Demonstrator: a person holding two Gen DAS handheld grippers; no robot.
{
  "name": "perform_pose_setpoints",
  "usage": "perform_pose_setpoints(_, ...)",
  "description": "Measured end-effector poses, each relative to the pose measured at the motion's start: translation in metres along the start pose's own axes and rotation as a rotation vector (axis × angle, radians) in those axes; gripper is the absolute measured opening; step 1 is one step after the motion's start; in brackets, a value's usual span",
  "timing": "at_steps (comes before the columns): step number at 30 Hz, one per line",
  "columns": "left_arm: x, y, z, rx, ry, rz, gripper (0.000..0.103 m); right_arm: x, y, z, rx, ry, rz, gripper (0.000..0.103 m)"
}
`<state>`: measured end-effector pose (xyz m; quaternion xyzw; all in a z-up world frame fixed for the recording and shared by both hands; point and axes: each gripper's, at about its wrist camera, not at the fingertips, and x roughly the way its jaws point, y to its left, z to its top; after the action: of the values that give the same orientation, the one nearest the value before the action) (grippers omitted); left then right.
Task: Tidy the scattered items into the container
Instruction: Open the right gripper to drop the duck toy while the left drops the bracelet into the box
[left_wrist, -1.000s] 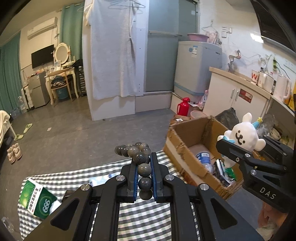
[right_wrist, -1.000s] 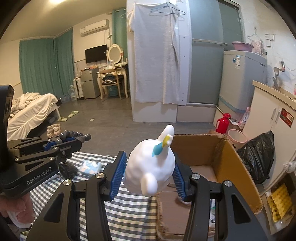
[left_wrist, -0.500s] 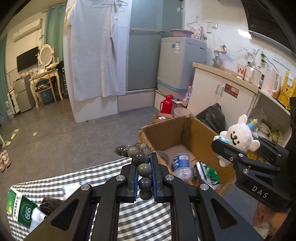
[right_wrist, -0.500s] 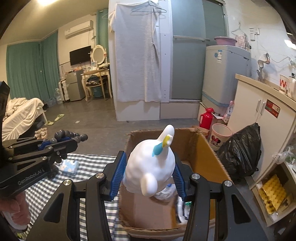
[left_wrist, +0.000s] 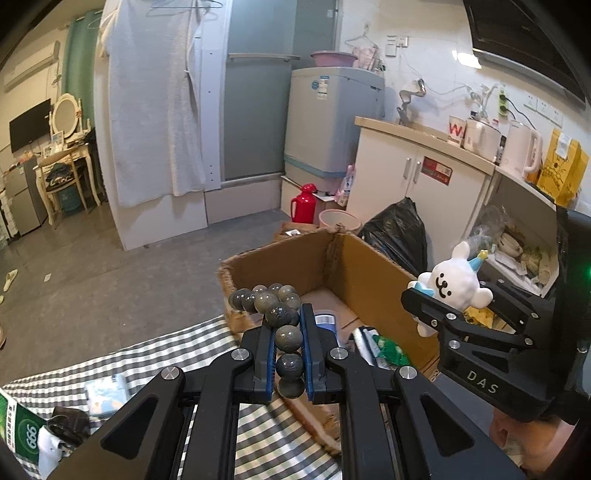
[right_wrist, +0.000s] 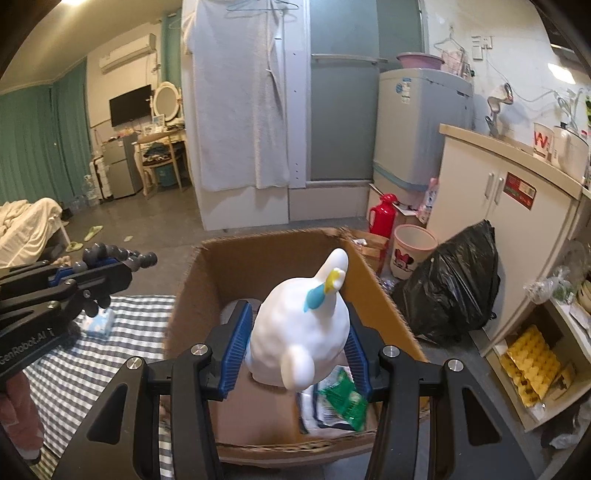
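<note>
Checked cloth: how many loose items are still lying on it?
3 visible: tissue pack, green box, dark object, all at the cloth's left end. The fingers may hide more.

Right gripper clamped on white plush bunny, blue pads pressed to both sides, bunny's back to the camera, blue-and-yellow party hat near its ear. It hangs over the open cardboard box. Inside the box: green snack packet lower right, other items partly hidden. Left gripper at left edge, closed on a gray bead string, above the checkered tablecloth. Tissue pack on the cloth just beside the box. Black trash bag right of box.
</note>
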<state>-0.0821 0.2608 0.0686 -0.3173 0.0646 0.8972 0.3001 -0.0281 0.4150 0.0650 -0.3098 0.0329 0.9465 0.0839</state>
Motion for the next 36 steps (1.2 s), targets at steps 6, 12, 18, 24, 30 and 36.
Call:
perform_pose_setpoints(6, 0.016, -0.020, -0.001, 0.023, 0.021, -0.025, 0.011, 0.012, -0.015, -0.008, 0.008, 0.041, -0.023, 0.048)
perform_pose_setpoints(12, 0.037, -0.038, -0.002, 0.040, 0.061, -0.061, 0.011, 0.025, -0.024, -0.015, -0.002, 0.079, -0.032, 0.048)
perform_pose_setpoints(18, 0.062, -0.047, -0.008, 0.048, 0.120, -0.076, 0.011, 0.035, -0.030, -0.021, -0.003, 0.122, -0.031, 0.048)
perform_pose_setpoints(24, 0.087, -0.050, -0.010, 0.038, 0.180, -0.090, 0.011, 0.046, -0.031, -0.025, -0.012, 0.164, -0.028, 0.048)
perform_pose_setpoints(30, 0.107, -0.049, -0.013, 0.026, 0.239, -0.111, 0.011, 0.061, -0.032, -0.028, -0.023, 0.221, -0.021, 0.048)
perform_pose_setpoints(36, 0.123, -0.049, -0.021, 0.020, 0.307, -0.119, 0.011, 0.071, -0.033, -0.033, -0.027, 0.266, -0.020, 0.048)
